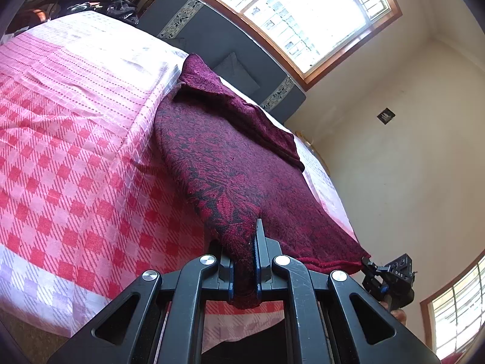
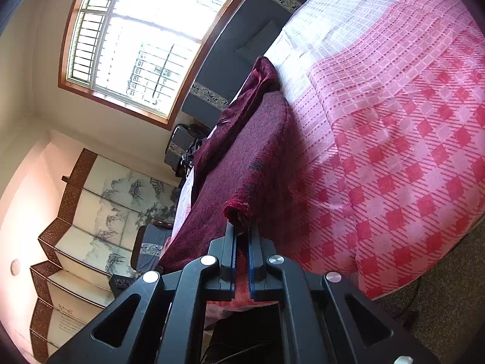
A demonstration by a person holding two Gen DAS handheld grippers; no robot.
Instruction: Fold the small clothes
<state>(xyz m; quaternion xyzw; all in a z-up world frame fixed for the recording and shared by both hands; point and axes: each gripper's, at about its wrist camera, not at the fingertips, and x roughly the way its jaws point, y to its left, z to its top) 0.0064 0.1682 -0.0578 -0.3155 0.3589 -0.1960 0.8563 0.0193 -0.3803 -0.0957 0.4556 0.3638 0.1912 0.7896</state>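
Note:
A dark maroon knitted garment (image 1: 236,163) with a black pattern lies spread on a pink and red checked bedspread (image 1: 75,151). My left gripper (image 1: 253,236) is shut on the garment's near hem, with cloth hanging down between its jaws. My right gripper (image 2: 241,230) is shut on the other near corner of the garment (image 2: 236,163), where the red hem edge is rolled over the fingertips. The right gripper also shows in the left wrist view (image 1: 371,265), at the garment's right corner. The hem stretches between the two grippers, slightly lifted off the bed.
A dark grey mattress or headboard (image 1: 212,42) leans under the window (image 1: 303,9) behind the bed. Dark bags (image 1: 100,3) sit at the bed's far corner. A folding screen (image 2: 91,227) stands by the wall. Carpet floor (image 2: 439,303) lies beside the bed.

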